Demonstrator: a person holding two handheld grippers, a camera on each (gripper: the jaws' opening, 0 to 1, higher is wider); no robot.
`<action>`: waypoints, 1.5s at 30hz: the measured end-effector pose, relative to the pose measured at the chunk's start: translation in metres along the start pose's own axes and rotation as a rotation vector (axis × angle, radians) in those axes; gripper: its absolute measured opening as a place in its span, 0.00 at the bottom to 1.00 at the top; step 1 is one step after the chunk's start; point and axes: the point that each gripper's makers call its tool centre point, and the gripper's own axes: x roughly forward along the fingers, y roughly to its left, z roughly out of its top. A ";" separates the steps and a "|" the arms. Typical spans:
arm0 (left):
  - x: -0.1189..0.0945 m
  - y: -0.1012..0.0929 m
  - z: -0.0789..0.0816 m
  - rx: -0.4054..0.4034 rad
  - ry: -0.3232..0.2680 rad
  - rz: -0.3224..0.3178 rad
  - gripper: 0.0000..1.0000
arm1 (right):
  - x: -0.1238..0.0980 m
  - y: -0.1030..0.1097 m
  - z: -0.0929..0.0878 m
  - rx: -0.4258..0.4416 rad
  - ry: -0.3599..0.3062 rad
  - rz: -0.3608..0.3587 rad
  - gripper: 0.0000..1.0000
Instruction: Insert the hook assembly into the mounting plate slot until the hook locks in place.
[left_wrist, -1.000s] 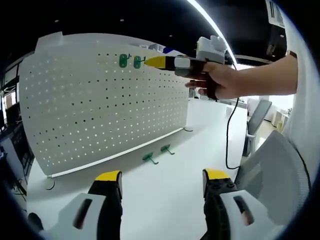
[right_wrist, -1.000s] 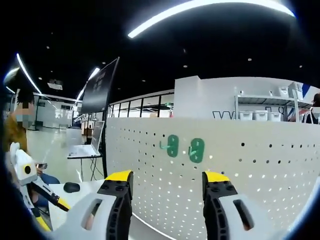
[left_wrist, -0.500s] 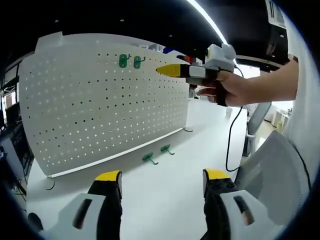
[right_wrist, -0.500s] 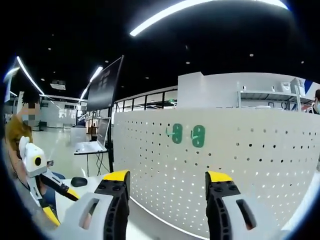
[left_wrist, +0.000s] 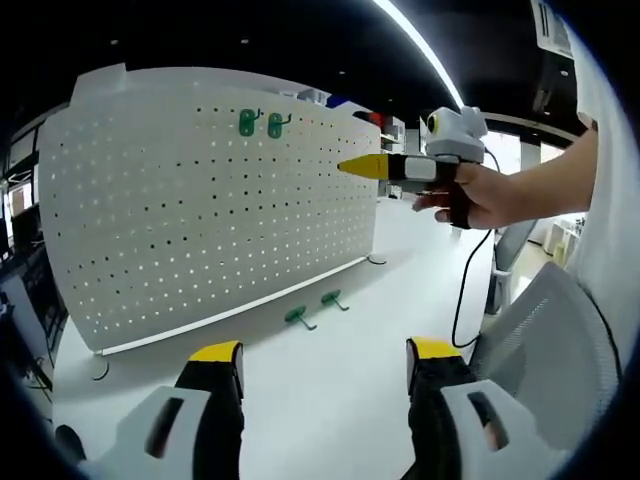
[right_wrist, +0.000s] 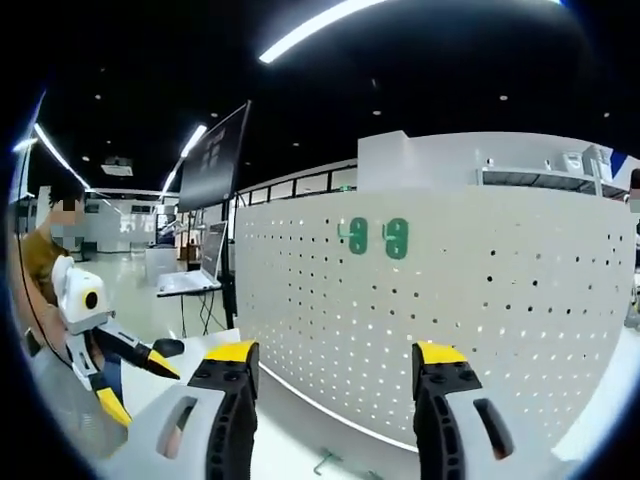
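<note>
Green hooks (left_wrist: 260, 123) are hanging high on the pegboard (left_wrist: 200, 210), well beyond both grippers' empty, parted jaws.

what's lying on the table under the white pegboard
Two green hooks lie loose on the white table by the pegboard foot; two more green hooks hang near its top. The table behind the board is hidden.

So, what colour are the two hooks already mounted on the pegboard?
Green; the mounted hooks on the white pegboard show best in the left gripper view.
</note>
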 end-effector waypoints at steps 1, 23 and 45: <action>0.000 0.000 0.000 0.000 0.000 0.000 0.68 | -0.001 0.000 -0.002 0.001 0.004 0.001 0.60; 0.001 -0.001 -0.001 0.003 0.004 -0.005 0.68 | -0.033 0.009 -0.042 0.016 0.092 0.019 0.60; 0.001 -0.002 0.000 0.001 0.005 -0.005 0.68 | -0.056 0.009 -0.068 0.035 0.158 0.021 0.60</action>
